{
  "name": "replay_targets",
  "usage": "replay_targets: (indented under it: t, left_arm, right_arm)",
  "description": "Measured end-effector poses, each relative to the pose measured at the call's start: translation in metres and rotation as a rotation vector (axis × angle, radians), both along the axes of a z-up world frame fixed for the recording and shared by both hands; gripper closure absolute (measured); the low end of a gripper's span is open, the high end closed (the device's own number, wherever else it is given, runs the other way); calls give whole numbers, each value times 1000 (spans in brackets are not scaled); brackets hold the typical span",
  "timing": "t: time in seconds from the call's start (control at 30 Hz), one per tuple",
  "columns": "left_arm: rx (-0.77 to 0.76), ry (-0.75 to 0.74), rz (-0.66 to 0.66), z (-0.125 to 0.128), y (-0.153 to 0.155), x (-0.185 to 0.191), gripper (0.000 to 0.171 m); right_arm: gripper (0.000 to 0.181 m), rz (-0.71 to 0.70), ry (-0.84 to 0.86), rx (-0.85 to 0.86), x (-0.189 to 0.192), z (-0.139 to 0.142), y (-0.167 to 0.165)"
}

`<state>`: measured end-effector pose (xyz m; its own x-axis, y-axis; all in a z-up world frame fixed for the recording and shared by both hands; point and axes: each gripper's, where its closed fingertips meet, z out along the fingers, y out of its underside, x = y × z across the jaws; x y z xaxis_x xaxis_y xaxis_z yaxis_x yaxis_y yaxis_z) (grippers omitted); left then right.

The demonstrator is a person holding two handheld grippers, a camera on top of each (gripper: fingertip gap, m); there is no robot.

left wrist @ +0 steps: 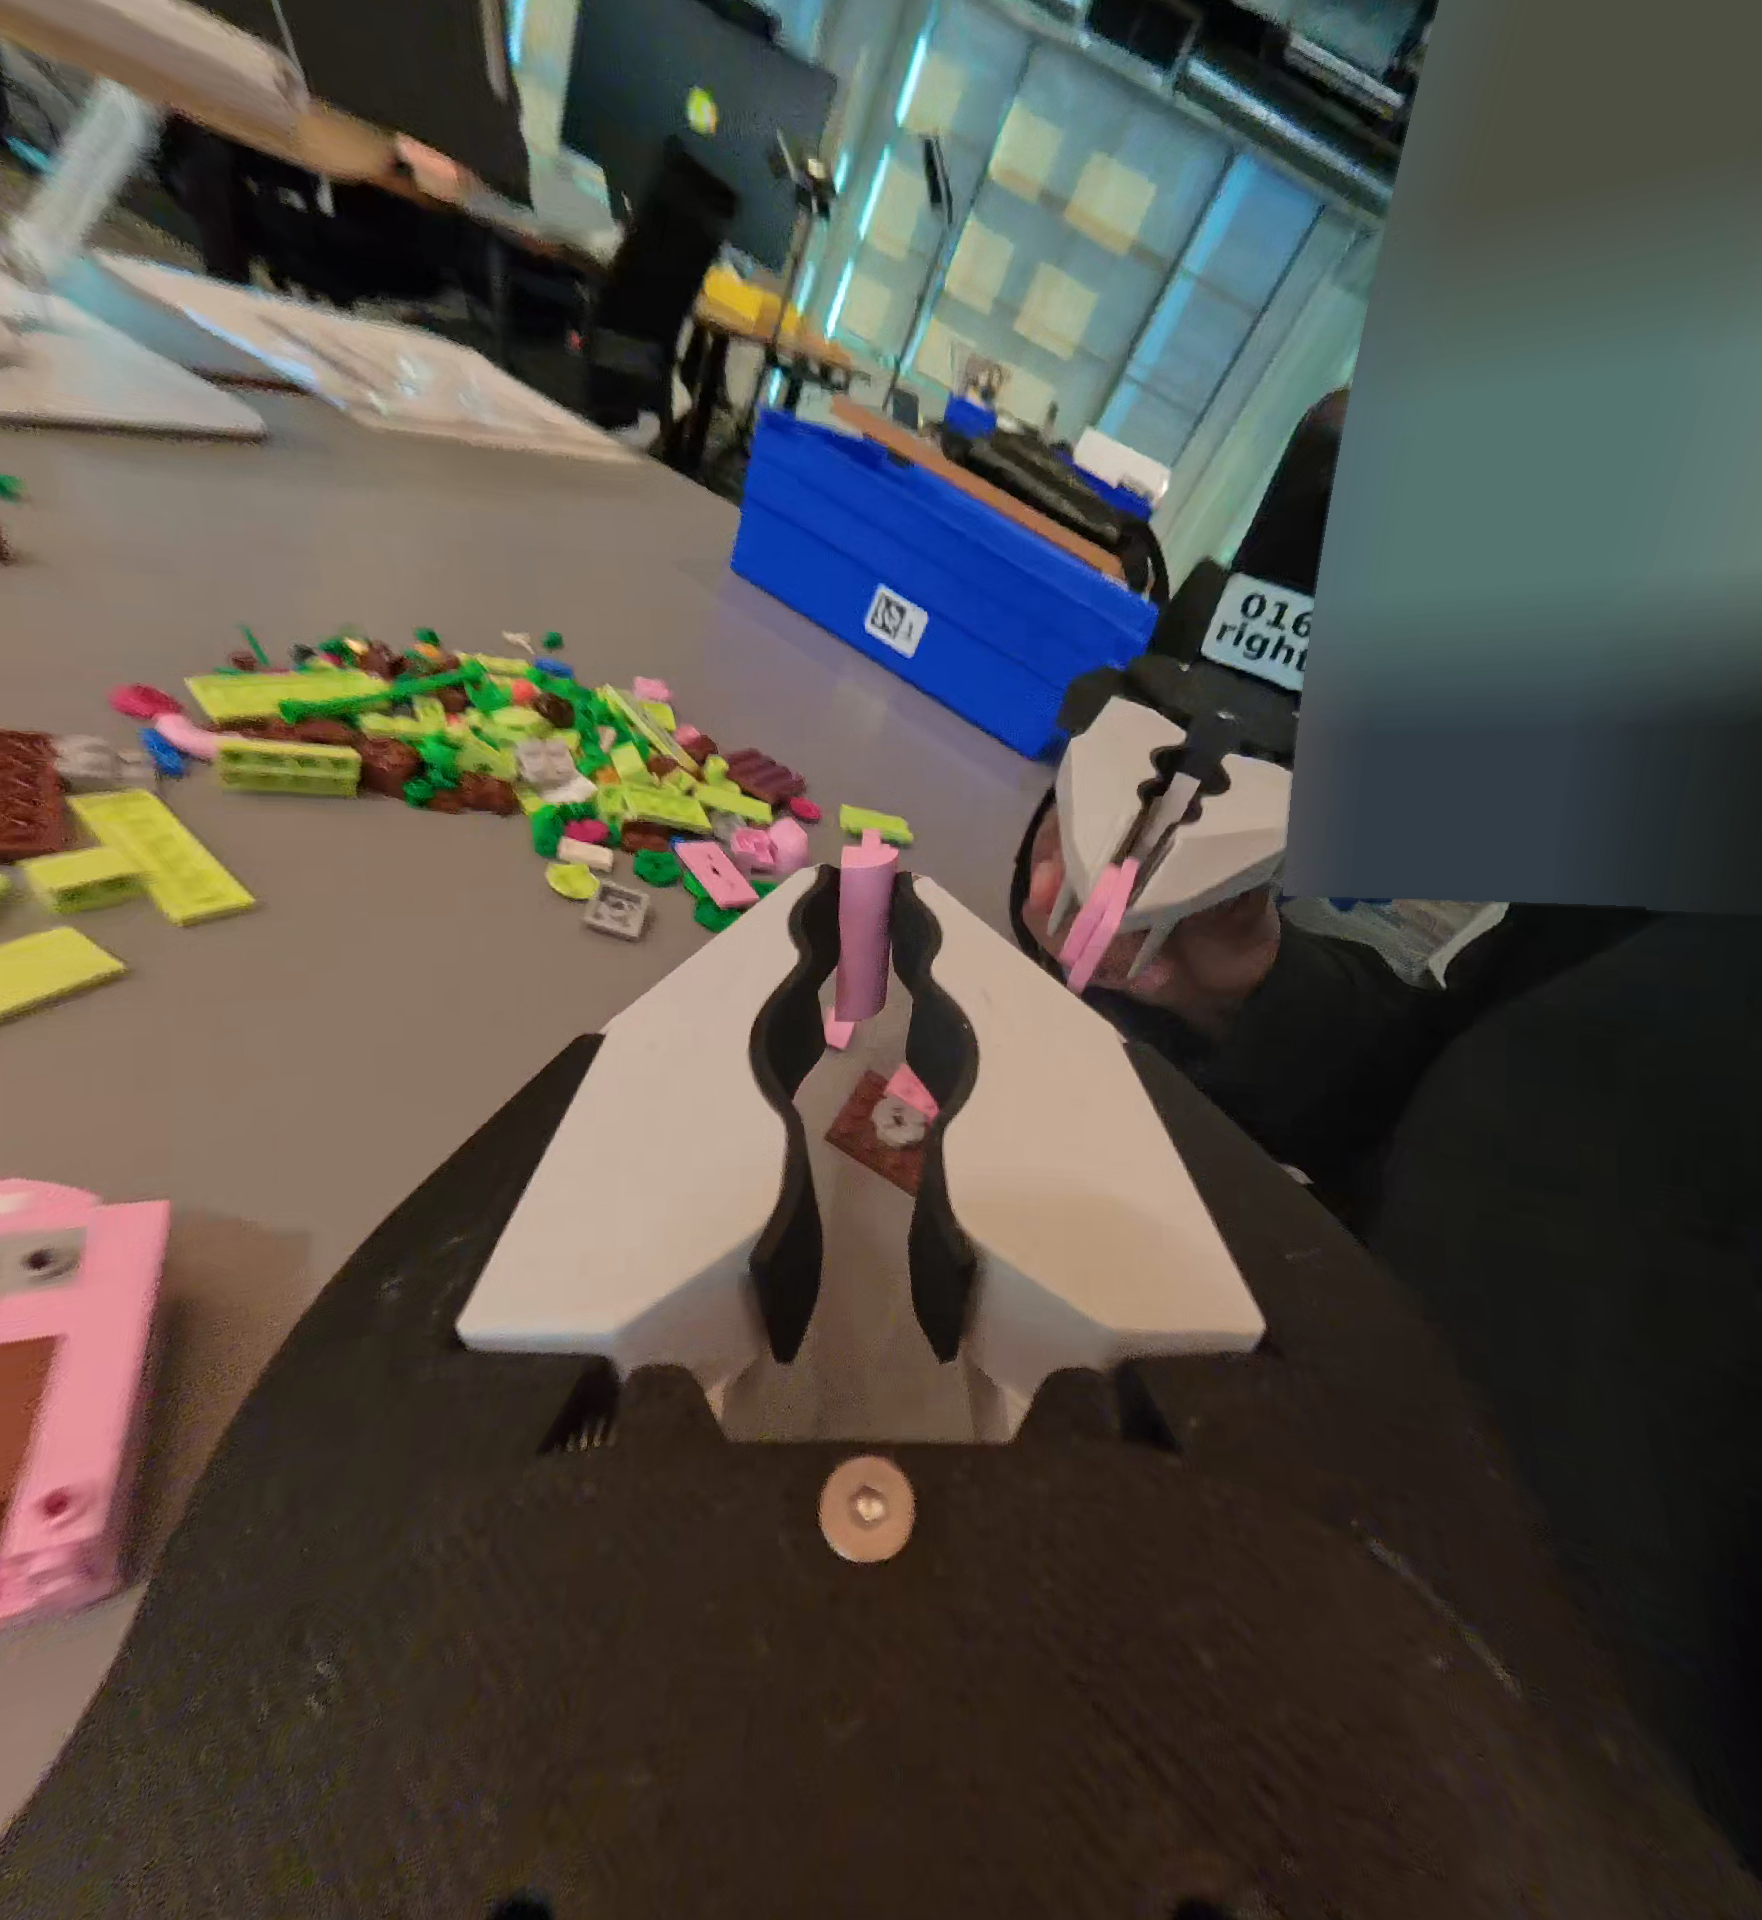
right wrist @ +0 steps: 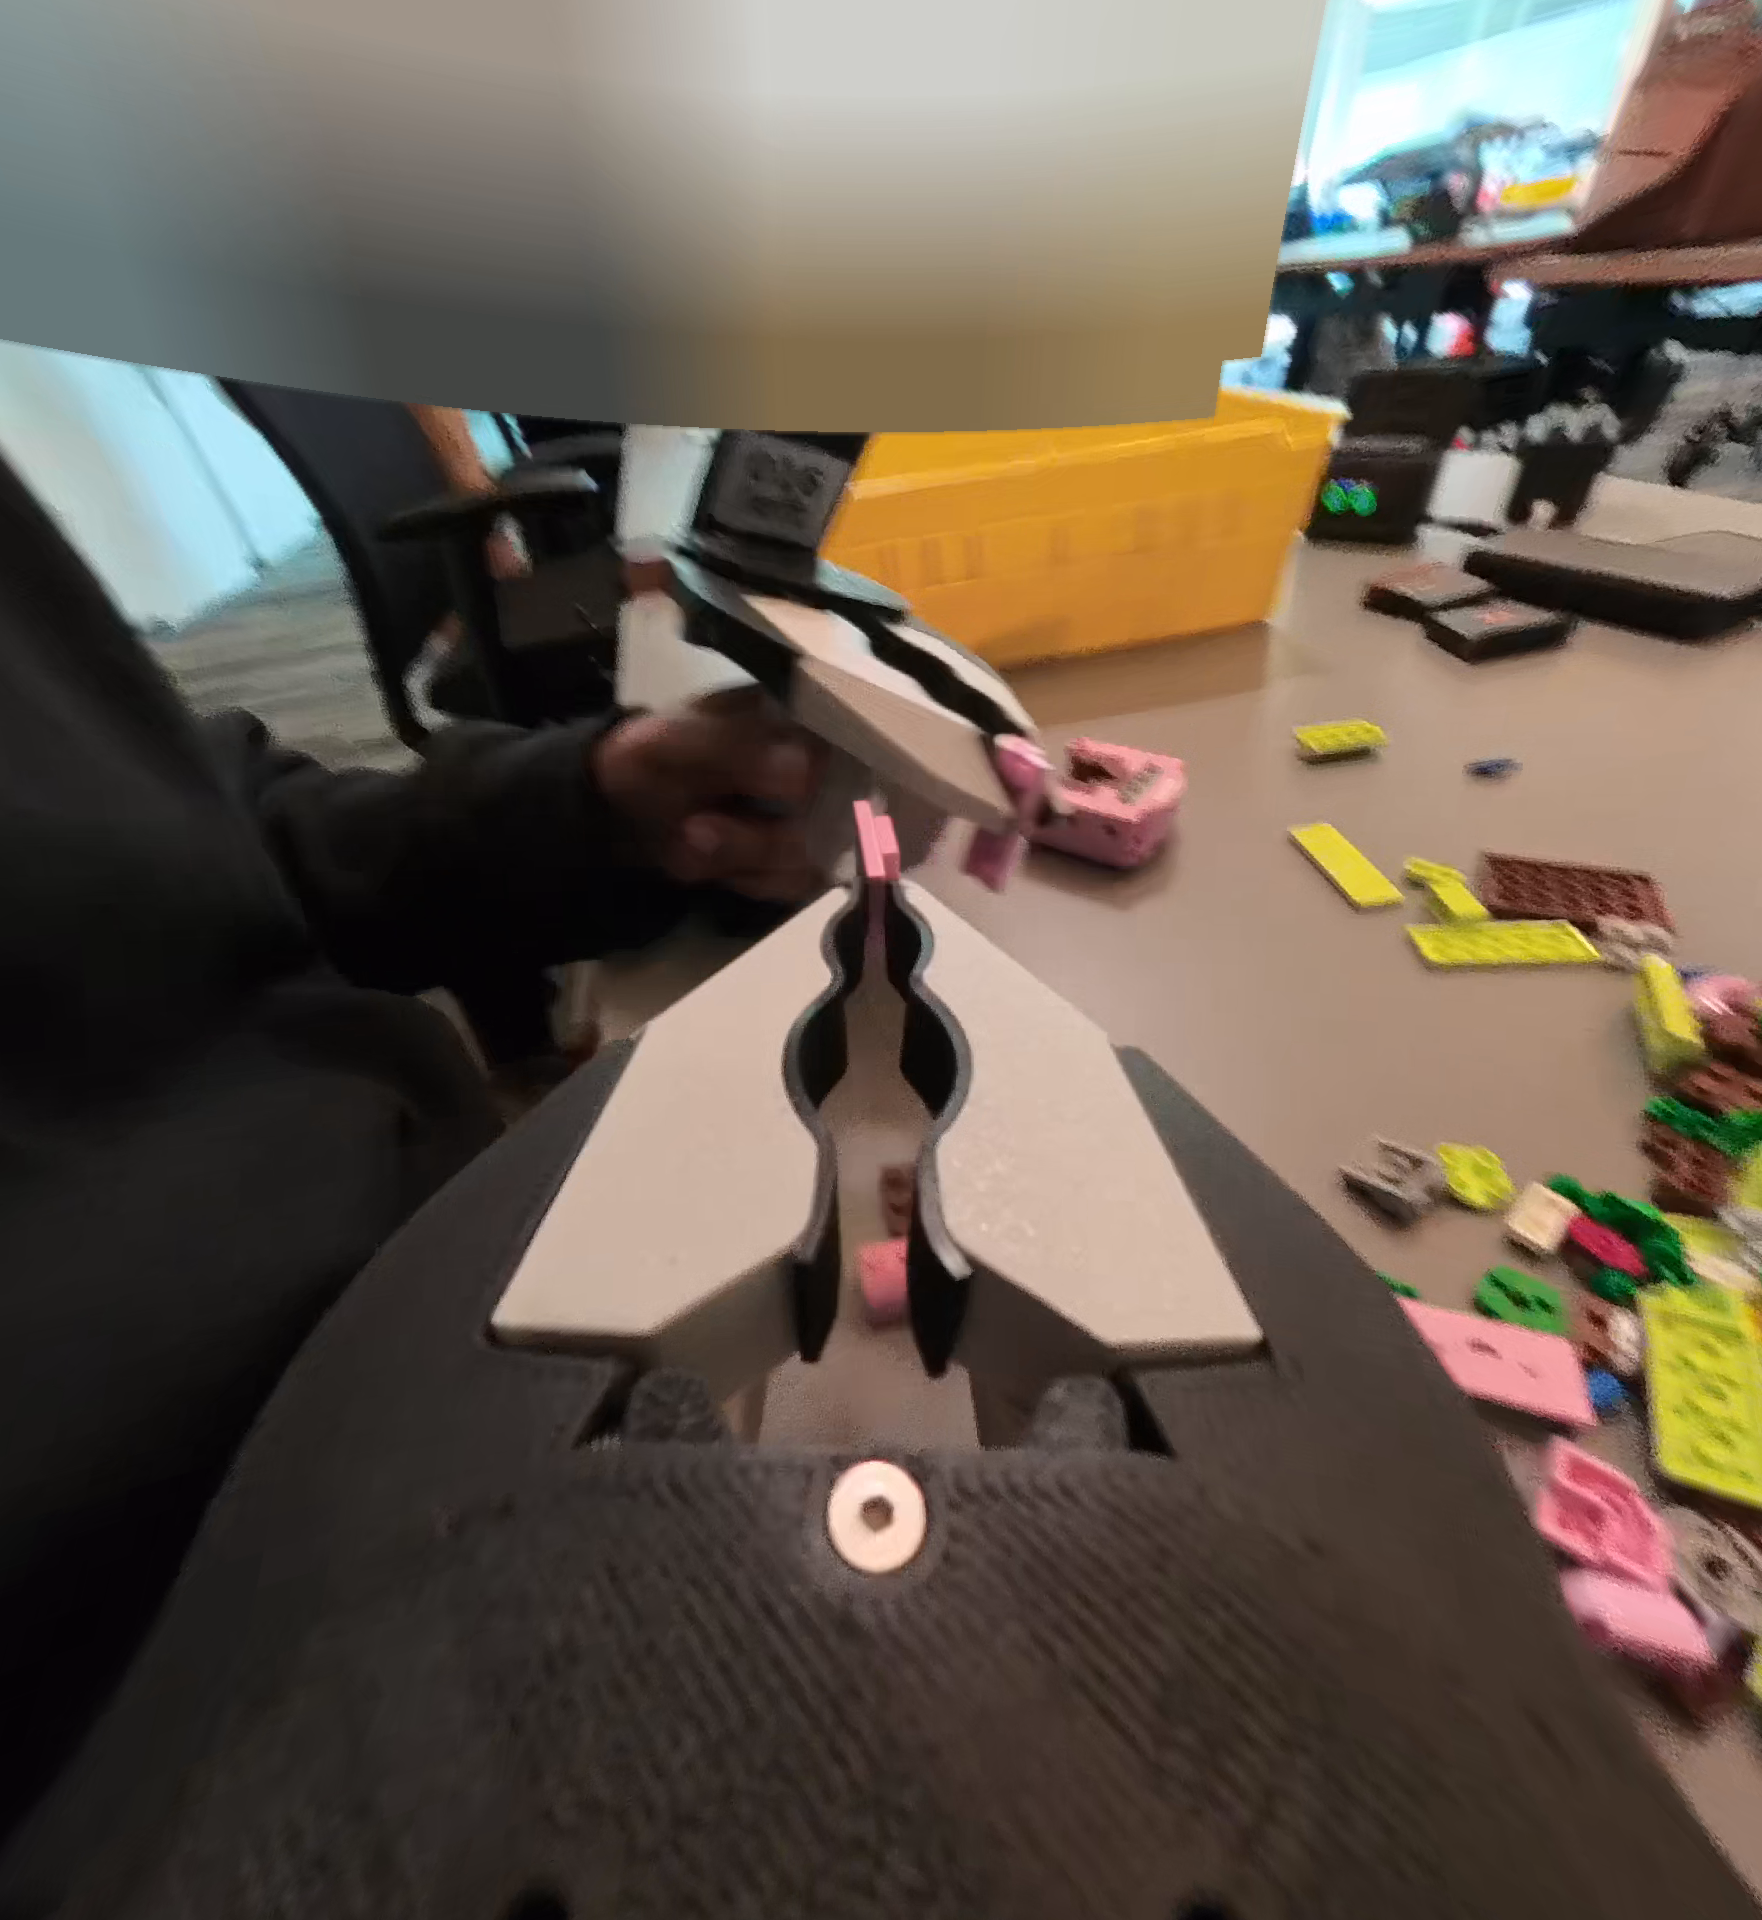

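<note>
Here your left gripper [left wrist: 864, 914], at frame centre, is closed on a pink rounded brick [left wrist: 862, 935] held upright between its tips above the grey table [left wrist: 420, 997]. Your right gripper [right wrist: 875, 904] is likewise pinched shut on thin pink plates [right wrist: 875, 854] that stick out past its tips. The loose pile of green, lime and brown bricks [left wrist: 503, 748] lies left of centre, a pink-and-brown assembly [left wrist: 15, 1392] at lower left, and a blue bin [left wrist: 918, 582] at upper right.
</note>
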<state>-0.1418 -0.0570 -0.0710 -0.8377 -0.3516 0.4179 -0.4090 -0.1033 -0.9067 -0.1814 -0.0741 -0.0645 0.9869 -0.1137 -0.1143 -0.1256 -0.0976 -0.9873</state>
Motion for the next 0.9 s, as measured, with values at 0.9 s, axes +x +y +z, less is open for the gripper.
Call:
replay_targets:
  t: [0.9]
  left_arm:
    - [-5,391,-358,-26,-9,-41,127]
  right_arm:
    - [181,49,-681,-106,-13,-19,-2]
